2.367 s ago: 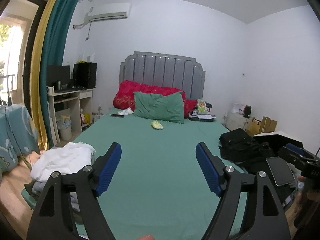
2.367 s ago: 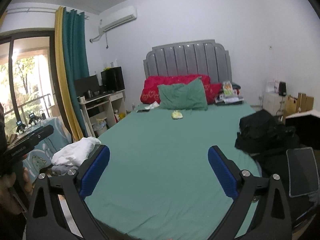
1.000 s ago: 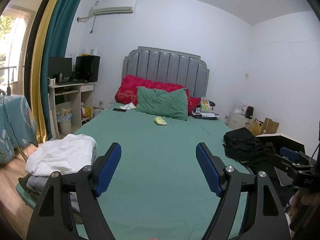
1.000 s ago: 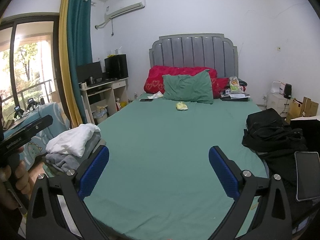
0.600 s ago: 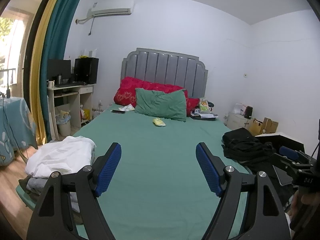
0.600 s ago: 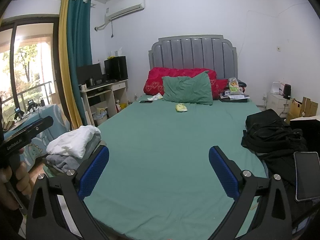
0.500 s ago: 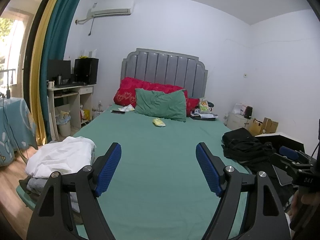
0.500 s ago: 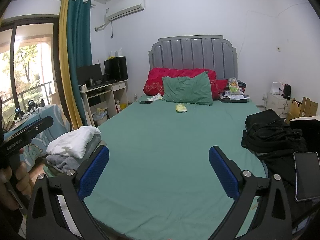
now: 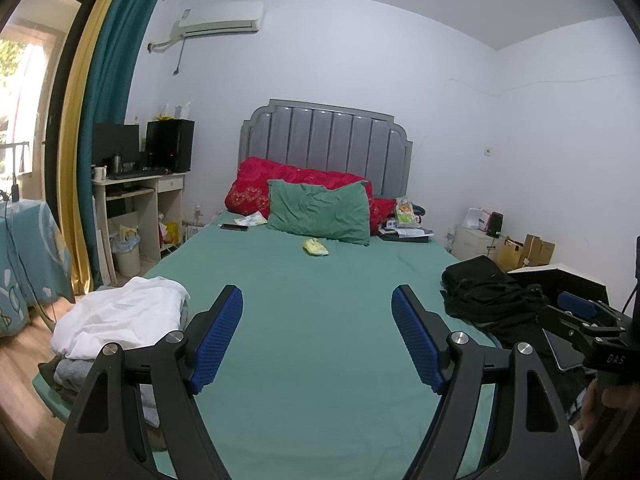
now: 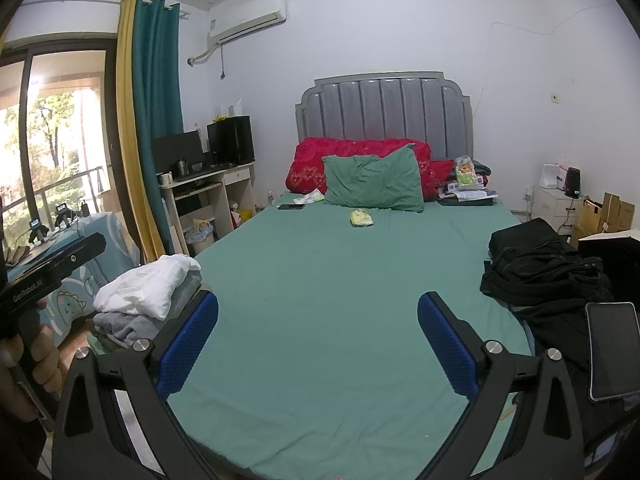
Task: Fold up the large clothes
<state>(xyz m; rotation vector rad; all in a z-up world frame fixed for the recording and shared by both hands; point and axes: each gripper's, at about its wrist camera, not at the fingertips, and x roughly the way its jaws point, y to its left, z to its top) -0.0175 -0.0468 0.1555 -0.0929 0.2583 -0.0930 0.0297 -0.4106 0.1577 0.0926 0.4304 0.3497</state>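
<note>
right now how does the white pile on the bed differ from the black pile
The white pile sits at the bed's left edge; the black pile sits at the right edge. The white garment tops a neat stack with grey cloth under it; the black pile is a loose, rumpled heap. A dark tablet lies by the black pile; nothing like that lies by the white one. Both rest on the green sheet, untouched by either tool.
</note>
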